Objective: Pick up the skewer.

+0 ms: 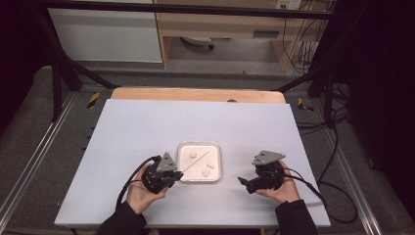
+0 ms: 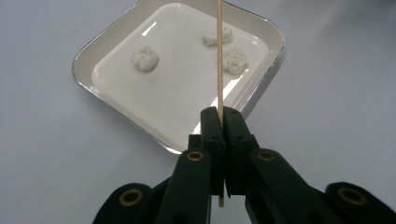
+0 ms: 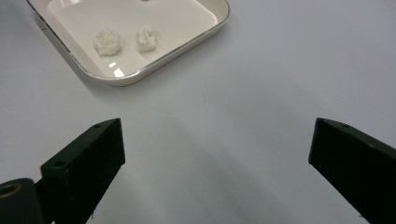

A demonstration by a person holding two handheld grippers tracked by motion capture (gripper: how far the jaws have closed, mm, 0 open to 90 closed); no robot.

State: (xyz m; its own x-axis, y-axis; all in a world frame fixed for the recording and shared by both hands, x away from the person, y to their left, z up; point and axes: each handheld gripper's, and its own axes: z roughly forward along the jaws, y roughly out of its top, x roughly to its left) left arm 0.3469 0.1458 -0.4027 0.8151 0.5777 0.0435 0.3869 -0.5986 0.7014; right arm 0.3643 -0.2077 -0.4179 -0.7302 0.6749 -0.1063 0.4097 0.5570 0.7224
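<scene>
A white square tray (image 1: 199, 143) sits near the table's front middle, holding three small white lumps (image 1: 193, 154). My left gripper (image 1: 175, 175), just left of the tray, is shut on a thin wooden skewer (image 1: 195, 162) that slants over the tray. In the left gripper view the gripper (image 2: 220, 114) clamps the skewer (image 2: 219, 56), which crosses one lump (image 2: 227, 35) beside another lump (image 2: 234, 61); the third lump (image 2: 145, 58) lies apart. My right gripper (image 1: 244, 185) stands open to the tray's right. Its view shows the gripper (image 3: 215, 128) with bare table between the jaws, and the tray (image 3: 154, 65) corner ahead with two lumps (image 3: 108, 41).
The white tabletop (image 1: 147, 127) rests on a wooden board (image 1: 195, 94) that shows at the far edge. A black frame (image 1: 63, 68) and cables (image 1: 337, 147) flank the table. Behind it stand cabinets (image 1: 107, 34).
</scene>
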